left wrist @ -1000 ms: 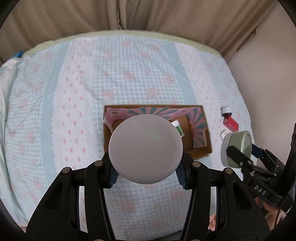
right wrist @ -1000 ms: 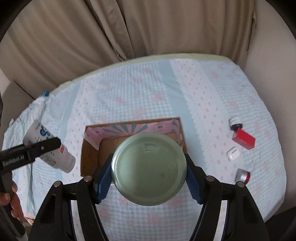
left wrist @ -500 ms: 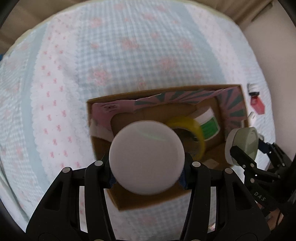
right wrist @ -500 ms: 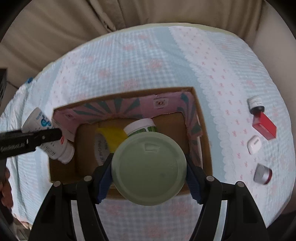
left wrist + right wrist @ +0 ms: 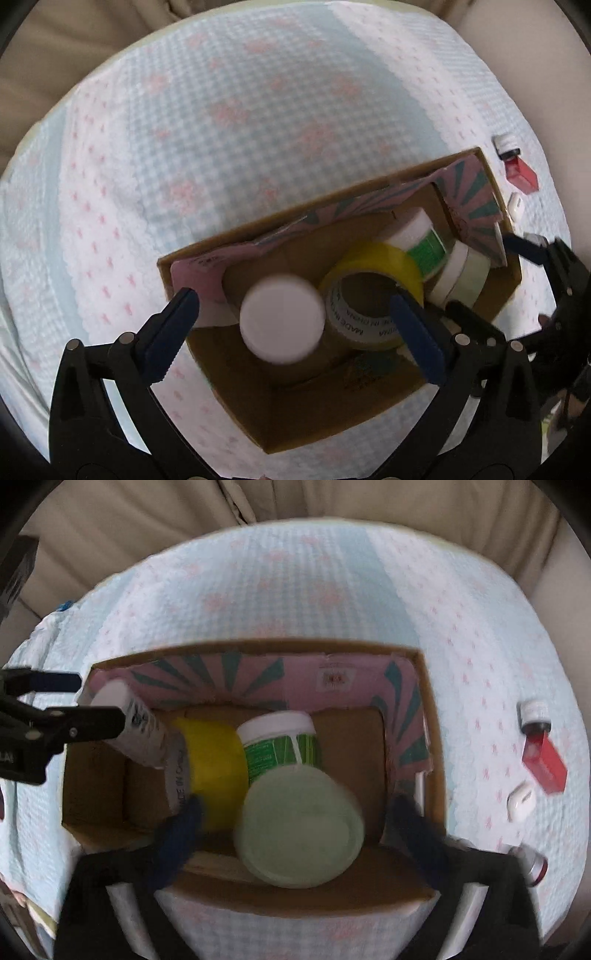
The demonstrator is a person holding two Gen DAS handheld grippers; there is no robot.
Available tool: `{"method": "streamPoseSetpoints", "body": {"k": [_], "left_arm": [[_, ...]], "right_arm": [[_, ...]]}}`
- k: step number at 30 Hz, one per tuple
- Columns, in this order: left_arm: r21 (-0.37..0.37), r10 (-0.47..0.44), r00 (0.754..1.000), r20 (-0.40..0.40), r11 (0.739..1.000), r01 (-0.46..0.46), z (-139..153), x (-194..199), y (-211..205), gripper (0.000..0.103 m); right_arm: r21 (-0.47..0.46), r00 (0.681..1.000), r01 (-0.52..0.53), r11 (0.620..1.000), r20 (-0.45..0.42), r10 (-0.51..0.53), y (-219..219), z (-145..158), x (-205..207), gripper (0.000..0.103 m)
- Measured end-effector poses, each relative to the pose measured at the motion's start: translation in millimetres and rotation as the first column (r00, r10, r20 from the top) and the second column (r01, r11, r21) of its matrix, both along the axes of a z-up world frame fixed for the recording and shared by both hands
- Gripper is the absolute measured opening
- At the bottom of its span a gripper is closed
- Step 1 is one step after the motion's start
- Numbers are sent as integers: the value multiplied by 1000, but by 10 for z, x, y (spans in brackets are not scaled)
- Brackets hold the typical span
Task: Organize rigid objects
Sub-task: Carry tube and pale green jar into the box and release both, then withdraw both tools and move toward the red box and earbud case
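A cardboard box with a pink and teal lining lies on the checked cloth. My left gripper is open over its left part; the white bottle sits free between the spread fingers, inside the box. My right gripper is open over the box's right part; the pale green-lidded jar lies free below it. A yellow tape roll and a green-labelled white jar lie between them.
To the right of the box on the cloth lie a small white-capped bottle, a red box, a small white case and a red-banded silver cap. Beige curtains hang behind the bed.
Both grippers dropped down over the box and opened. The white bottle and the green-lidded jar left the fingers and now sit inside the box.
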State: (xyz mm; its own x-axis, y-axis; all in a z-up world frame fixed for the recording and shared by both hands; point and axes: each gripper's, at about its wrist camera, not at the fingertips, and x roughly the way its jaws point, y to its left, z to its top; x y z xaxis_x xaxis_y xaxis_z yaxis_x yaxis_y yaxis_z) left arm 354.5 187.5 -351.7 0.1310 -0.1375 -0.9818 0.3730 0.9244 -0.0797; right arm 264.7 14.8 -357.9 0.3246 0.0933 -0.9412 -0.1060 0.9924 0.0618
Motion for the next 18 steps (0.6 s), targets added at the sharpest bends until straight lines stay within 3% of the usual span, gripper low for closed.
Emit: {"method": "streamPoseSetpoints", "body": {"k": [10, 18], "left_arm": [[-38, 100, 995, -3, 994, -100, 161, -180, 321, 103], [-46, 125, 991, 42, 991, -123, 437, -404, 390, 103]], "right_arm": [[8, 1000, 2, 1000, 30, -3, -36, 112, -109, 103], [8, 998, 9, 1000, 65, -9, -21, 403, -253, 103]]}}
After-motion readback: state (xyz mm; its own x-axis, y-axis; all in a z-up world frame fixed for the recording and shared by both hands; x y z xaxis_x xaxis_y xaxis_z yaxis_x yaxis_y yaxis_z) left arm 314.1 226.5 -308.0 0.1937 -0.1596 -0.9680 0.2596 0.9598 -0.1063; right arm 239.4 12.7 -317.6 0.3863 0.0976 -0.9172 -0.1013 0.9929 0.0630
